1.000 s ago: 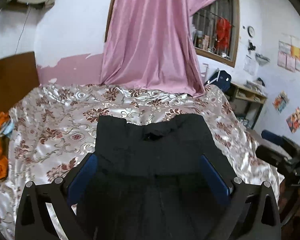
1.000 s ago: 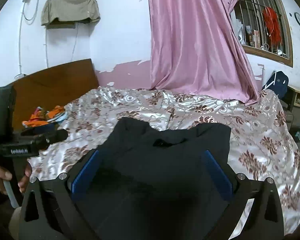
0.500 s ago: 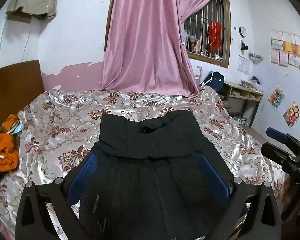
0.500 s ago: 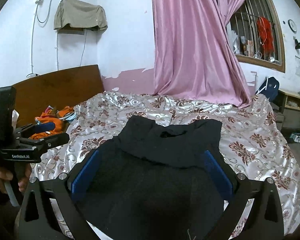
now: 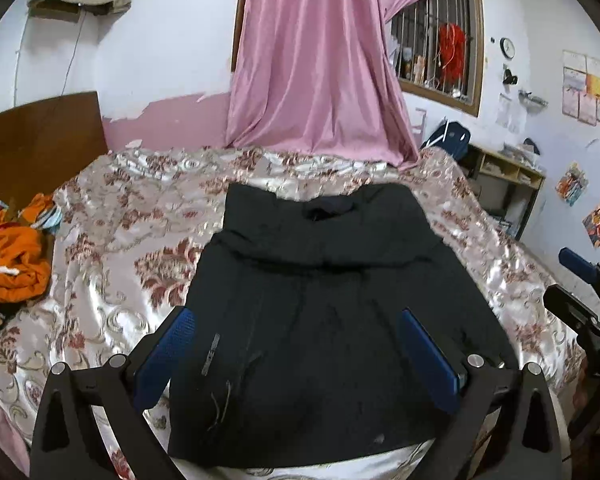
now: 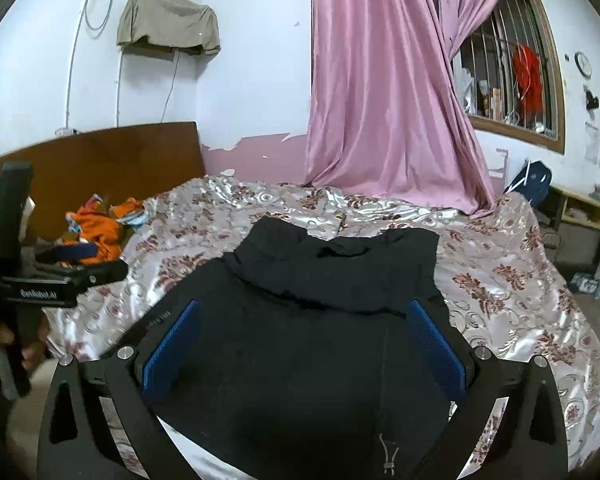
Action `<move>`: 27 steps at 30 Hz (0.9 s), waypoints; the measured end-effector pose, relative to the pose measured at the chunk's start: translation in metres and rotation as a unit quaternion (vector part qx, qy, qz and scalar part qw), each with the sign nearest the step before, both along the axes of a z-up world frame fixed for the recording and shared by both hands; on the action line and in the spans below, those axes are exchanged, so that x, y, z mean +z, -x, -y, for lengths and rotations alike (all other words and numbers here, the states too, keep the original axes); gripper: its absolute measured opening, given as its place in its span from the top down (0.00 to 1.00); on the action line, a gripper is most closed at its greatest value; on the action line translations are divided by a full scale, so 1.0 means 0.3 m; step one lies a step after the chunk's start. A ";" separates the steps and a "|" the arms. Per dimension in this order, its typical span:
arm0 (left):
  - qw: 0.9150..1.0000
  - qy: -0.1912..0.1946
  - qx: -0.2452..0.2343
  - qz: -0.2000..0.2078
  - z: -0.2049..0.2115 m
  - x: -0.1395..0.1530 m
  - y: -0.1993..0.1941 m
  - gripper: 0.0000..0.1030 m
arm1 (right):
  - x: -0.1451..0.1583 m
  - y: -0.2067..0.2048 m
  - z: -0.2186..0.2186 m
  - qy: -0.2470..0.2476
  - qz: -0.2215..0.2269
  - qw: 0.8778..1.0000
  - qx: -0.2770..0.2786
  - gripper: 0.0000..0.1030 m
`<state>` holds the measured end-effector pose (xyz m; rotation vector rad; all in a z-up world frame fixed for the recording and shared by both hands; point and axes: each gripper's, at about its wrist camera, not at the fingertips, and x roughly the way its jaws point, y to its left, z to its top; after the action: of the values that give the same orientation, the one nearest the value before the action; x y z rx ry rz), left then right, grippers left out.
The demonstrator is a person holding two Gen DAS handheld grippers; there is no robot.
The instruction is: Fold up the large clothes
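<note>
A black garment point(image 5: 324, 312) lies folded on the floral satin bedspread point(image 5: 112, 240), its near half doubled over the far half, a small neck opening at the far edge. My left gripper point(image 5: 296, 320) is open and empty, held above the garment's near part. My right gripper point(image 6: 304, 312) is open and empty too, above the same garment point(image 6: 320, 344). A drawstring end shows at the near hem in the right wrist view. The right gripper appears at the right edge of the left wrist view point(image 5: 584, 316); the left gripper appears at the left edge of the right wrist view point(image 6: 32, 280).
An orange clothes pile point(image 5: 12, 264) lies at the bed's left by the wooden headboard point(image 6: 112, 168). A pink curtain point(image 5: 316, 80) hangs behind the bed. A barred window point(image 6: 508, 76), a shelf unit point(image 5: 504, 184) and a blue bag point(image 5: 448, 140) stand at the right.
Both grippers have pulled back and up from the garment, so more of the bed and the garment's near hem show. The garment lies still and both grippers stay open.
</note>
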<state>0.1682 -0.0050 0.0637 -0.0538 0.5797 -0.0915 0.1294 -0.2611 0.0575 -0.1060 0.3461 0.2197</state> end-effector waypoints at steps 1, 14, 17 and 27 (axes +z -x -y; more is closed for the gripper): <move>1.000 -0.003 0.003 -0.007 -0.006 -0.022 0.000 0.00 | -0.019 0.004 -0.007 0.008 0.002 1.000 -0.002 0.02; 0.995 -0.007 -0.026 -0.095 -0.074 -0.308 0.034 0.00 | -0.230 0.025 -0.015 0.052 -0.066 0.996 -0.008 0.02; 0.992 -0.022 -0.041 -0.116 -0.080 -0.362 0.051 0.00 | -0.261 0.030 0.012 0.064 -0.090 0.994 -0.009 0.02; 0.969 -0.110 -0.088 -0.204 0.024 -0.537 0.081 0.00 | -0.401 0.023 0.047 0.131 -0.209 0.969 -0.026 0.02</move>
<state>0.1439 -0.0123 -0.0973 0.1998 1.0030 -0.1901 0.1224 -0.2751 -0.0629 -0.3138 0.7966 0.1427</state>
